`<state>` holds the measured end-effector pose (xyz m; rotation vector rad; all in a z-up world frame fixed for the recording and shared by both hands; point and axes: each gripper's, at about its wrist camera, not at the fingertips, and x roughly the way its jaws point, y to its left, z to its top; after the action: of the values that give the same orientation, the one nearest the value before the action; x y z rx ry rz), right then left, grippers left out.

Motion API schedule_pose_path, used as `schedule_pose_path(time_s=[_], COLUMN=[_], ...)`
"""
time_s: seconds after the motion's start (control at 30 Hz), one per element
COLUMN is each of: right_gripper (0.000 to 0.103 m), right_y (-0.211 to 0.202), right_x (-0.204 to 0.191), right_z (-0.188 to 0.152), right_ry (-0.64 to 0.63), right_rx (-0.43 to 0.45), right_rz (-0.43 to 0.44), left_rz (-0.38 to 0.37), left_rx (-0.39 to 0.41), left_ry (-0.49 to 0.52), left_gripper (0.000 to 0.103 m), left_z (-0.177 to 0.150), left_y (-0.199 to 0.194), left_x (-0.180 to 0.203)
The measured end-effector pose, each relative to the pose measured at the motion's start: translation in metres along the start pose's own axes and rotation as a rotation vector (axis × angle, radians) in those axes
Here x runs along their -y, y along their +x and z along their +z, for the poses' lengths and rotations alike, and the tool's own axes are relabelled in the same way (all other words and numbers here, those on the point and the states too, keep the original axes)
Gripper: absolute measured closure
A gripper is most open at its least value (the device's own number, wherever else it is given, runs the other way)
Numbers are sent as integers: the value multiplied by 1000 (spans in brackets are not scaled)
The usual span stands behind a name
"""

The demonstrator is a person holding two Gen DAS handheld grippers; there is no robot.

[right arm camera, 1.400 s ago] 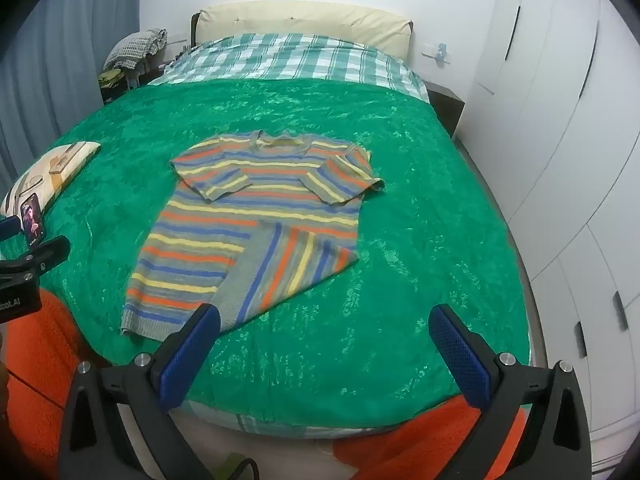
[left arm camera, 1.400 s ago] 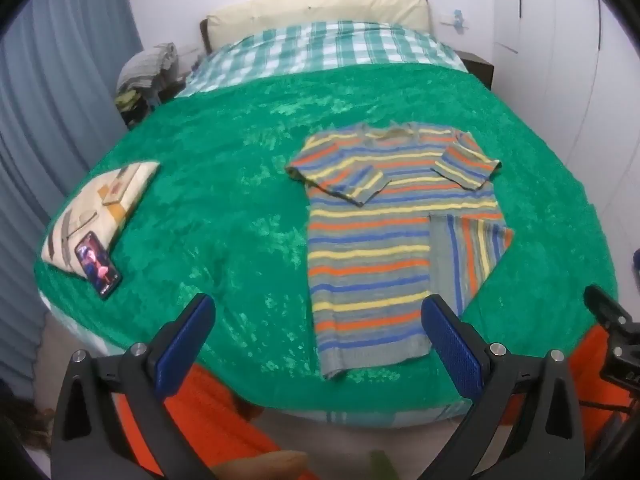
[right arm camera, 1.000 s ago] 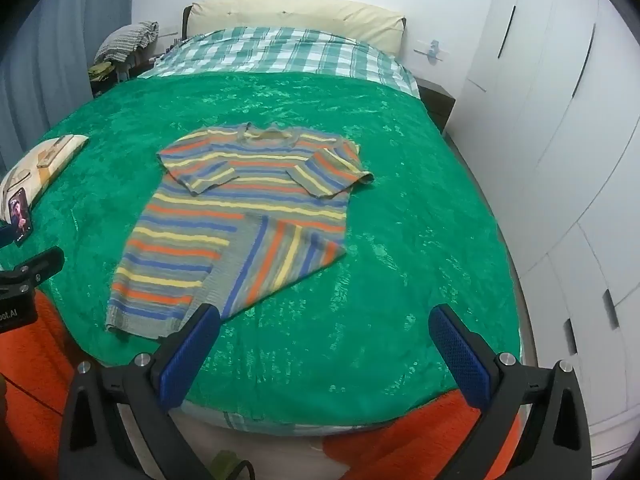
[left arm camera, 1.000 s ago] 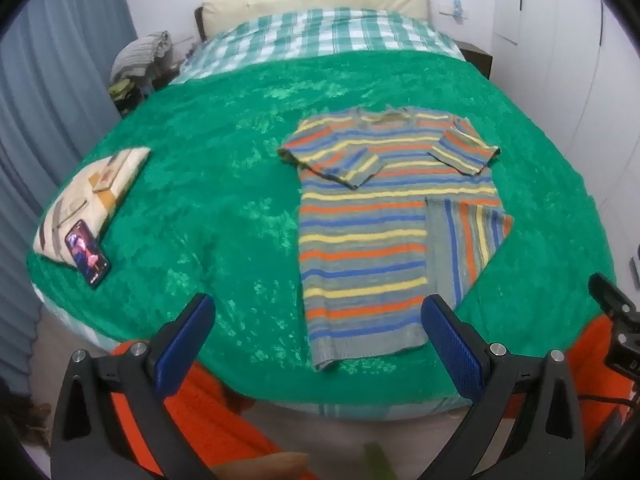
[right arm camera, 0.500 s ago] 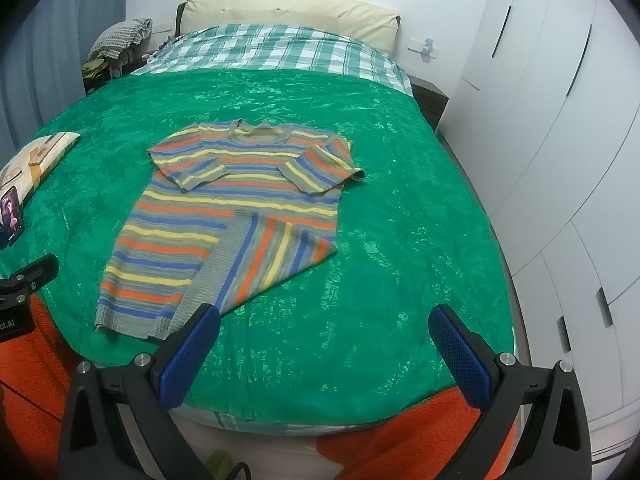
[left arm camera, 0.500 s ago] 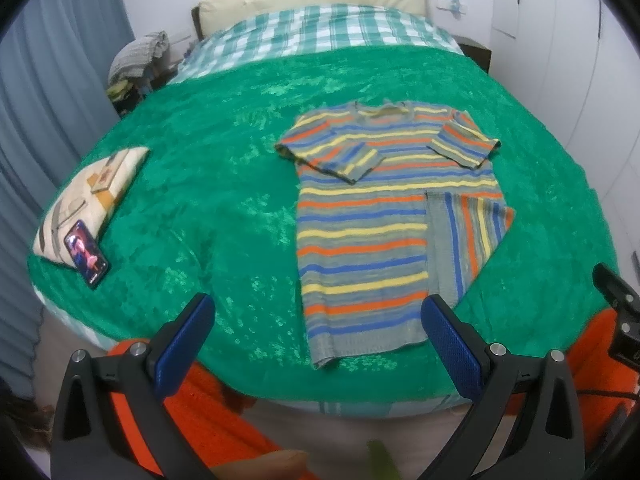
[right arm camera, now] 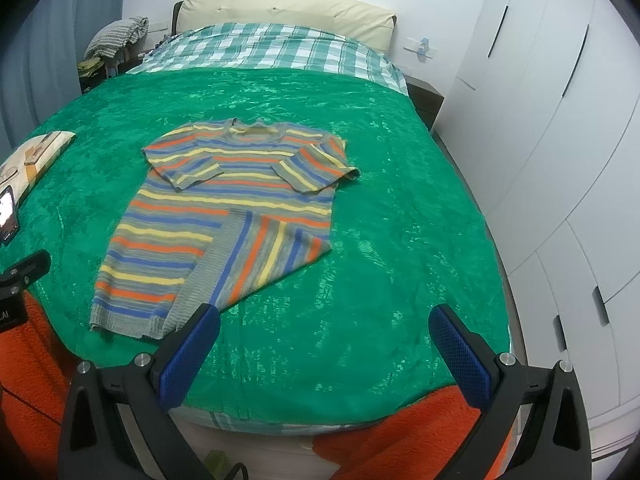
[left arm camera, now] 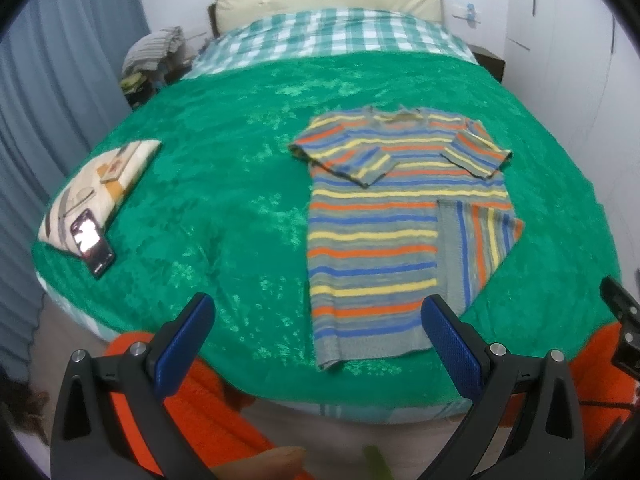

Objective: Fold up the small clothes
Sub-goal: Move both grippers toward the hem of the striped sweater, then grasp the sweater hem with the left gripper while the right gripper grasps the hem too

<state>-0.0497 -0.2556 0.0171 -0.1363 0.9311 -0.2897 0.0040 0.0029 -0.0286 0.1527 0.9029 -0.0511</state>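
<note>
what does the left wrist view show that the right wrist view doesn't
Only the left wrist view shows the phone whole, lying on the near end of the cushion, with a fingertip at the bottom edge. Only the right wrist view shows the white wardrobe doors beside the bed. Both show the striped sweater flat on the green blanket, sleeves folded in and its lower right corner turned over, and both grippers, left and right, open and empty.

Setting: home bedroom. Bed with green cover, cream headboard, white wardrobe doors, blue curtains.
</note>
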Motion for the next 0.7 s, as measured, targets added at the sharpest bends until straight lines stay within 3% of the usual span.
schedule_pose_path(time_s=[0.13,0.2,0.4,0.5,0.6,0.7], right_gripper=[0,0,0,0,0,0], right_y=[0,0,5,18,57,118], right_x=[0,0,-3,-11,-28,-50], right_z=[0,0,1,10,32,58], right_ry=[0,0,-13,-85,-219,-352], right_rx=[0,0,19,89,127,76], right_rz=[0,3,48,127,205,301], left_rz=[53,42,15,22,46,25], left_rx=[27,52,21,-15,-74,-165], left_ry=[30,48,63,42,1,-31], left_gripper=[0,0,0,0,0,0], left_z=[0,-1,-4,-10,-20,-33], left_y=[0,-3,7,20,44,73], left_x=[2,3,-2,-11,-26,-37])
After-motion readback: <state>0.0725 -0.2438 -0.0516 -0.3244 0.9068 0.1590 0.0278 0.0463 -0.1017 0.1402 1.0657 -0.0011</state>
